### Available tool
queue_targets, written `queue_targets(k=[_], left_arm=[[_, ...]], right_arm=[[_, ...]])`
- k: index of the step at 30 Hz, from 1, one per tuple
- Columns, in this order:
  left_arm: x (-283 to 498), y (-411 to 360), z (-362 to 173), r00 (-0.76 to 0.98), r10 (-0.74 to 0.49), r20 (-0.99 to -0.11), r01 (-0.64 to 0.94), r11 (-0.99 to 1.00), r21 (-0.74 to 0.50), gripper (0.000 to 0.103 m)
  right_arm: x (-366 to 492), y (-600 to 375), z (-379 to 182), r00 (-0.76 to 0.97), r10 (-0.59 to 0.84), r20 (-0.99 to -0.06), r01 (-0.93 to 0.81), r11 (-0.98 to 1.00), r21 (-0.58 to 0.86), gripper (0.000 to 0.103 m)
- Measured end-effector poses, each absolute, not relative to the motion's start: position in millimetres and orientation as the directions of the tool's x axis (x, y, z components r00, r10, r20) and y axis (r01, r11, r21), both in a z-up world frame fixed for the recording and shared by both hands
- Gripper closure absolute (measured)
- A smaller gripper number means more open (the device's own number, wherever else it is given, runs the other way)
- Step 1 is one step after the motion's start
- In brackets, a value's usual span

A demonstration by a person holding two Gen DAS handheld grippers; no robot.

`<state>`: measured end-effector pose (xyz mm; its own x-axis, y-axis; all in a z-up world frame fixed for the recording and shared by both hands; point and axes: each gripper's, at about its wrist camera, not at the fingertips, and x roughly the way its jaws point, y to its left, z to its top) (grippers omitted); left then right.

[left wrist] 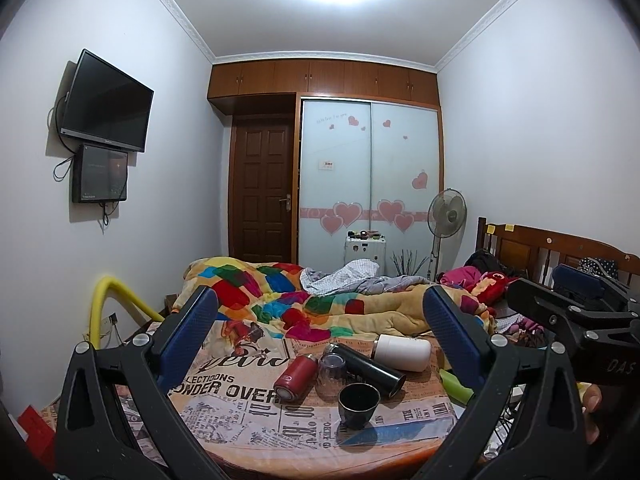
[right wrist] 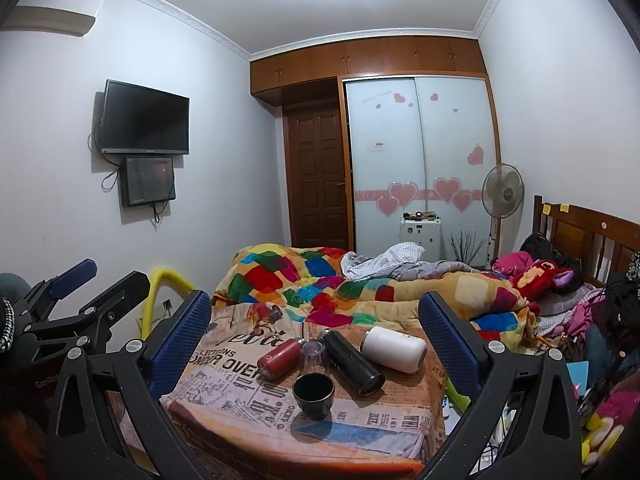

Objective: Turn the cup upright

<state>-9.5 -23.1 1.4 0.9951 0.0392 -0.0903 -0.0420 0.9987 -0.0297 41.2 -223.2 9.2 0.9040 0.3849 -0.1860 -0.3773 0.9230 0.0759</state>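
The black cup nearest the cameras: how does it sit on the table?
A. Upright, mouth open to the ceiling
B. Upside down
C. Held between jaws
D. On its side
A: the black cup stands on its base, its dark open mouth facing up, untouched.

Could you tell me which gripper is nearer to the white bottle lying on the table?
Right, probably. The right gripper hovers open short of the white bottle, which lies right of both; the left gripper hovers open further left.

Small black cup (left wrist: pixel 358 404) (right wrist: pixel 313 395) stands upright, mouth up, nearest the table's front edge
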Motion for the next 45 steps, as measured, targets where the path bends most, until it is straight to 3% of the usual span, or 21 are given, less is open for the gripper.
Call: queue_targets(k=[45], left_arm=[[-6.4, -25.0, -0.2, 0.993, -0.005, -0.121, 0.000, 0.999, -0.047, 0.000]], right_arm=[[38.2, -225.8, 5.8, 0.905, 0.381, -0.190, -0.376, 0.924, 0.065, 0.000]])
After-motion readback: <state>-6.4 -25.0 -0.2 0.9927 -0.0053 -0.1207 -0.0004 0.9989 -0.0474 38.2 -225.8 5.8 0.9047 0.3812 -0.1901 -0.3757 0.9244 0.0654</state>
